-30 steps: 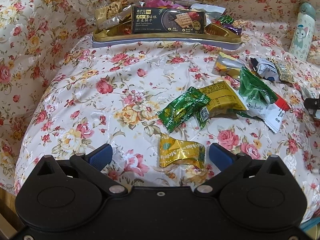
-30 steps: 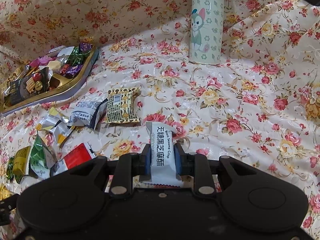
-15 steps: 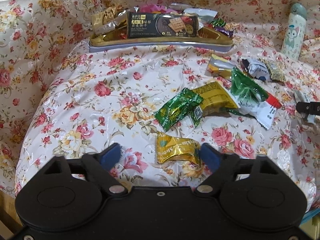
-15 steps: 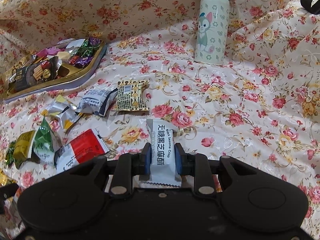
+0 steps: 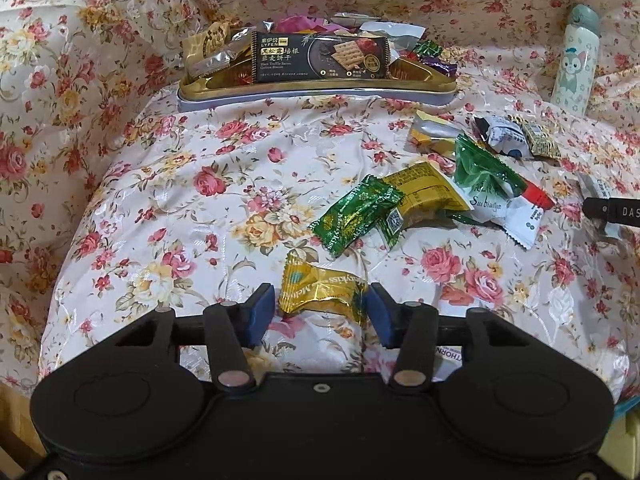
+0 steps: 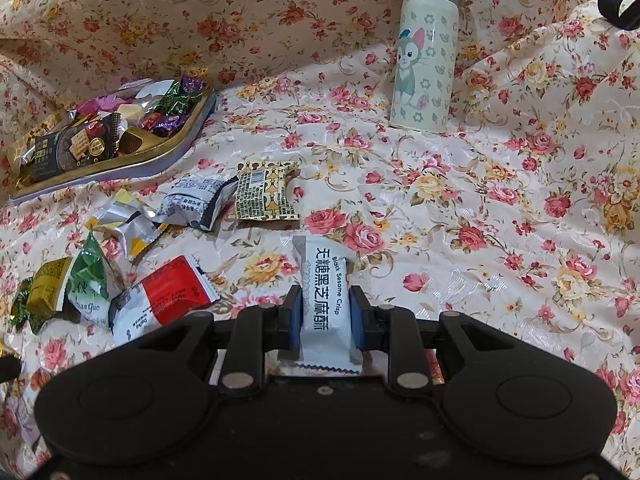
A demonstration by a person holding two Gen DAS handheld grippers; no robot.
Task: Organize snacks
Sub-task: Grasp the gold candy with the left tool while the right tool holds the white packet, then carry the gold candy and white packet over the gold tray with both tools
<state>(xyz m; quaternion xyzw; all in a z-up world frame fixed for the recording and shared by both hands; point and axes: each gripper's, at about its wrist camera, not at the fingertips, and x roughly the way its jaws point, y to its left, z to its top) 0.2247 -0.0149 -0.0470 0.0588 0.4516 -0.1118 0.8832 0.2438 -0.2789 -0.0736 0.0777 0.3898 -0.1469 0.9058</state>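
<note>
A gold-wrapped candy [image 5: 320, 286] lies on the floral cloth between the blue pads of my left gripper [image 5: 318, 314]. Its jaws are closing, and the pads stand just beside the wrapper's ends without squeezing it. My right gripper [image 6: 325, 316] is shut on a white black-sesame-crisp packet [image 6: 324, 276], held lengthwise and pointing forward. At the back sits a gold tray [image 5: 320, 90] heaped with snacks, seen at the far left in the right wrist view as the tray [image 6: 120, 168].
Loose snacks lie between the grippers: a green candy [image 5: 356, 212], a yellow packet [image 5: 428, 192], a green-and-white packet [image 5: 488, 180], a red-and-white packet [image 6: 164, 296] and several more. A cat-print bottle [image 6: 424, 56] stands upright at the back right.
The left gripper's jaws have narrowed from wide apart to just outside the gold candy. The right gripper has kept its grip on the white packet and hardly moved.
</note>
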